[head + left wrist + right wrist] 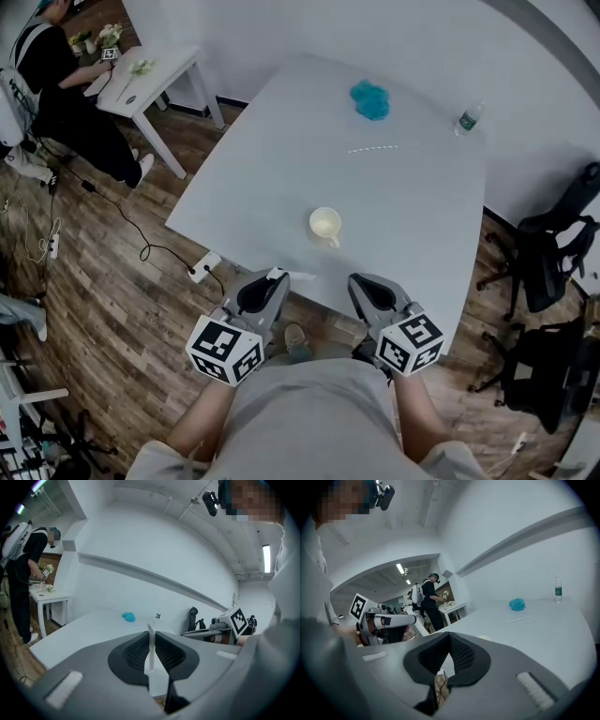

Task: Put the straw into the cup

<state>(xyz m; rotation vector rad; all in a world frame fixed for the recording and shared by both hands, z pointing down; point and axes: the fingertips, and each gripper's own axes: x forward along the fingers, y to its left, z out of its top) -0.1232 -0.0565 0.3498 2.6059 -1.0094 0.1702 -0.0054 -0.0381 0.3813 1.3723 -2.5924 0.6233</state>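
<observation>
The straw [149, 658] stands upright, clamped between the jaws of the left tool [153, 634], its top end projecting just above the jaw tips. The right tool [449, 637] has its jaws closed together with nothing between them. Both tools sit at the near edge of the counter [412, 234]. The cup [325, 225] stands upright on the counter just ahead of the tools, apart from both. A second straw [372, 148] lies flat farther back, near a blue cloth [370, 99] and a bottle [469, 118].

Bright, even light; fisheye-warped edges
</observation>
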